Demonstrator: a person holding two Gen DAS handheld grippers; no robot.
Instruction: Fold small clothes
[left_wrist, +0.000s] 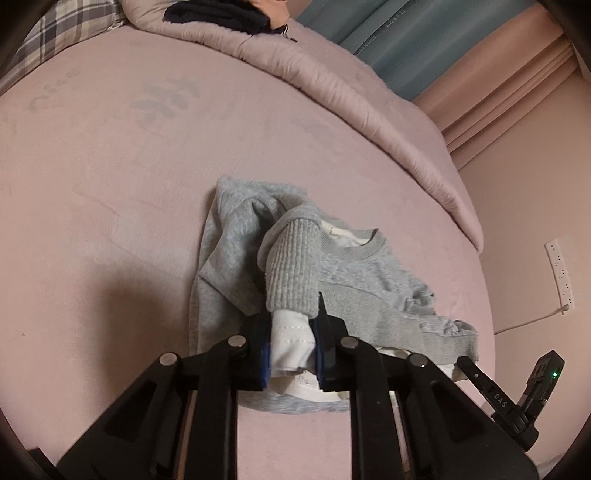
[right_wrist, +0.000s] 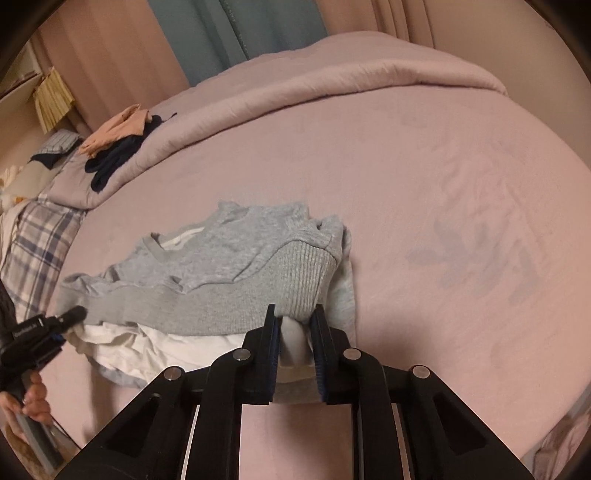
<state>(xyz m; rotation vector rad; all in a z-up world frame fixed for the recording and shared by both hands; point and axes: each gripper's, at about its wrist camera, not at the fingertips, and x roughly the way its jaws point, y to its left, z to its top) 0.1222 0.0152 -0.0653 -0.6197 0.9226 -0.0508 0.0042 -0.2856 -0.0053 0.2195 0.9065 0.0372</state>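
Note:
A small grey sweatshirt (left_wrist: 236, 251) with a white inner layer lies rumpled on the pink bed sheet (left_wrist: 110, 184); it also shows in the right wrist view (right_wrist: 221, 254). My left gripper (left_wrist: 292, 325) is shut on the ribbed grey hem and white lining at one bottom corner. My right gripper (right_wrist: 293, 325) is shut on the ribbed hem and white lining at the other bottom corner. The right gripper also shows at the lower right of the left wrist view (left_wrist: 480, 376). The left gripper shows at the left edge of the right wrist view (right_wrist: 70, 317), held by a hand.
A rolled pink duvet (left_wrist: 332, 81) runs along the far side of the bed, with dark and peach clothes (right_wrist: 118, 144) piled on it. A plaid pillow (right_wrist: 40, 236) lies at the bed's head. A white power strip (left_wrist: 559, 273) hangs on the wall.

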